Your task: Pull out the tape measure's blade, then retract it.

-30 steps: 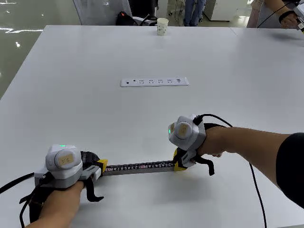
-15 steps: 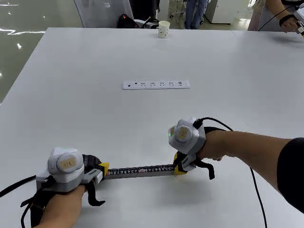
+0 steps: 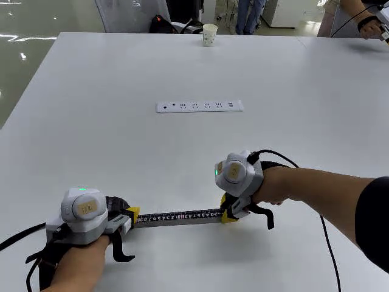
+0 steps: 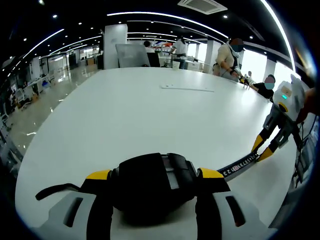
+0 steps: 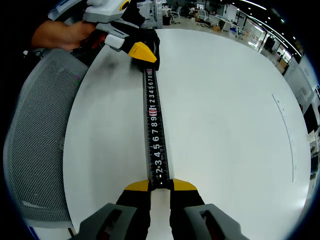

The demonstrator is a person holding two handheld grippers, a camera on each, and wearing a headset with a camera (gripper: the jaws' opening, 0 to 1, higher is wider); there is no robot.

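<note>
I've got the tape measure case [image 4: 152, 187] clamped in the left tool [image 3: 124, 219], its yellow-tipped jaws pressed against the black body on either side. It sits on the desk [image 3: 273, 91] well on my side of the power strip [image 3: 199, 106], off past the strip's left end. The right tool [image 5: 160, 186] is closed tight on the very tip of the blade [image 5: 154, 130], the jaws pinching it right at the lowest numbers. That grip is also on my side of the strip, roughly in line with its right end. The blade runs out straight and flat between the two tools, low over the desk, with a fair stretch of scale showing. I'd call this the pull-out step, at or close to its end, with the retract not yet begun. I can't tell from here whether the case has a lock engaged. What comes next, as I see it: walk the right tool back toward the case in line with the blade and keep the pinch on, so the spring reels it in gently rather than whipping. The left tool should hold the case steady and level throughout.
</note>
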